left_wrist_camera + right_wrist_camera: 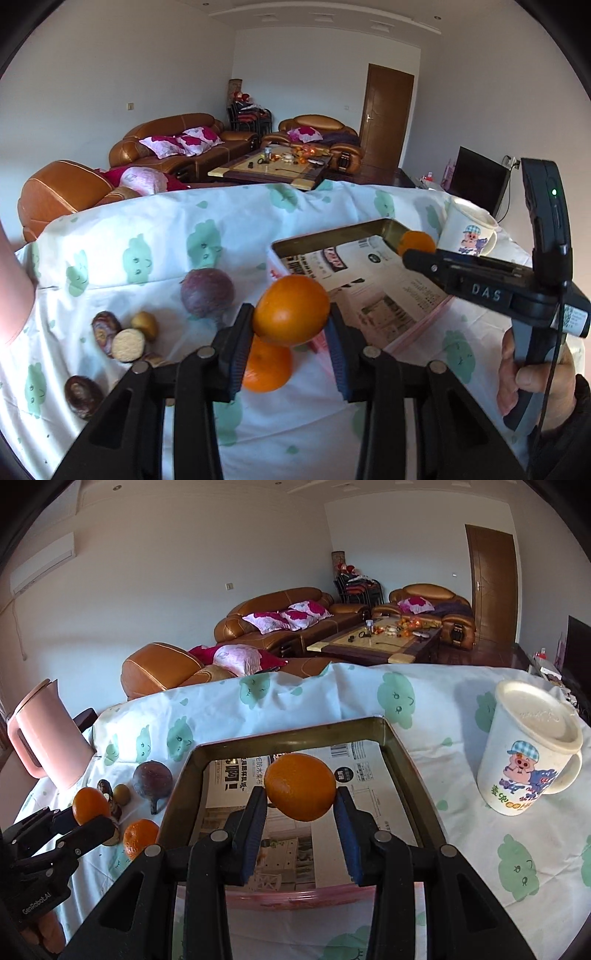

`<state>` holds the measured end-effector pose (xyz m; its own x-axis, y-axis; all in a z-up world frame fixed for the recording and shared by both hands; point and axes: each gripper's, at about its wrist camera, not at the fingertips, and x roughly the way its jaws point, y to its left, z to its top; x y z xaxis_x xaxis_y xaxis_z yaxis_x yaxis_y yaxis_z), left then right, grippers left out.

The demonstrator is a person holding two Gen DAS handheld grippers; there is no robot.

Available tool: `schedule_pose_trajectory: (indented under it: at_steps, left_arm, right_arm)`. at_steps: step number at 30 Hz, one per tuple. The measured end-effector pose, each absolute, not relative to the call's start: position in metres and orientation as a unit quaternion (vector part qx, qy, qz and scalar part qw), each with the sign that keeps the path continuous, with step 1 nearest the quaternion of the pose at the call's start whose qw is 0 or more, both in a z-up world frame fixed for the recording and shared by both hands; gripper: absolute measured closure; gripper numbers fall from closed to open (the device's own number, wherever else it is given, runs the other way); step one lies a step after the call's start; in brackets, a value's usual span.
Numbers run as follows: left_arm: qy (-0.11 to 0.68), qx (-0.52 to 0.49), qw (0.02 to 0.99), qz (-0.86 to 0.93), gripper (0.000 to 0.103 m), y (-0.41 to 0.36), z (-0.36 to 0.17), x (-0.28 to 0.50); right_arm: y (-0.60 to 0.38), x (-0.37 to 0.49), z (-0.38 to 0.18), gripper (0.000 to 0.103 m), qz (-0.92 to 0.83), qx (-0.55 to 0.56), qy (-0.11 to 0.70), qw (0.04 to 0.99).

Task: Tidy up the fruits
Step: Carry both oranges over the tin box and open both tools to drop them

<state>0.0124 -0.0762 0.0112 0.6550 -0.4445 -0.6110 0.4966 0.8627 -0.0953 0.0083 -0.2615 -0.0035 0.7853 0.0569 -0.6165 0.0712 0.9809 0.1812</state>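
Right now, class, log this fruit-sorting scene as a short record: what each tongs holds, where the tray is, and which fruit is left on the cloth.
left tongs: shut on round orange
right tongs: shut on second round orange, held over tray
rectangular paper-lined metal tray: no fruit resting inside
third orange on cloth: left of tray
dark purple round fruit: on cloth, left of tray

Orange (291, 310) between left gripper (291, 325) pads, above tablecloth (147, 236)
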Motion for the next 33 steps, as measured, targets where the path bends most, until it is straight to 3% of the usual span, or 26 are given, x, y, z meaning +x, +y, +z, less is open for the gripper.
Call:
schedule_pose_trajectory:
  at_steps: [7, 16, 17, 19, 20, 23, 24, 25, 26, 28, 33]
  left_arm:
    - [0.359, 0.064, 0.892, -0.267, 0.063, -0.142, -0.005, 0.028]
    - [0.368, 0.086, 0.890, -0.253, 0.061, -0.162, -0.019, 0.031]
    - [0.365, 0.084, 0.893, -0.250, 0.059, -0.161, -0.019, 0.031]
    - [0.357, 0.084, 0.897, -0.246, 0.042, -0.159, -0.016, 0.028]
    - [0.350, 0.084, 0.901, -0.243, 0.027, -0.158, -0.014, 0.025]
    - [0.313, 0.087, 0.916, -0.234, 0.004, -0.154, -0.004, 0.015]
    - [0.299, 0.089, 0.922, -0.227, 0.001, -0.152, -0.001, 0.012]
    - [0.286, 0.090, 0.928, -0.221, 0.000, -0.150, 0.001, 0.008]
    - [0.276, 0.090, 0.932, -0.216, 0.000, -0.147, 0.004, 0.005]
    - [0.269, 0.089, 0.936, -0.207, 0.000, -0.143, 0.006, 0.004]
    - [0.265, 0.091, 0.943, -0.177, 0.000, -0.128, 0.006, 0.006]
  right_arm:
    - [-0.270, 0.013, -0.013, 0.063, -0.016, 0.100, 0.351, 0.931]
    - [-0.281, 0.017, -0.019, 0.062, -0.007, 0.142, 0.367, 0.919]
    - [-0.282, 0.017, -0.019, 0.060, -0.002, 0.151, 0.367, 0.918]
    - [-0.284, 0.017, -0.018, 0.053, 0.005, 0.163, 0.365, 0.917]
    - [-0.284, 0.017, -0.017, 0.048, 0.004, 0.168, 0.361, 0.917]
    - [-0.288, 0.011, -0.009, 0.046, 0.007, 0.184, 0.334, 0.925]
    - [-0.290, 0.008, -0.005, 0.046, 0.007, 0.189, 0.319, 0.928]
    - [-0.292, 0.004, -0.001, 0.039, 0.002, 0.192, 0.305, 0.933]
    - [-0.293, 0.001, 0.003, 0.024, -0.007, 0.193, 0.293, 0.936]
    - [-0.296, -0.006, 0.007, 0.014, -0.021, 0.196, 0.265, 0.944]
    - [-0.301, -0.009, 0.004, 0.014, -0.011, 0.220, 0.235, 0.947]
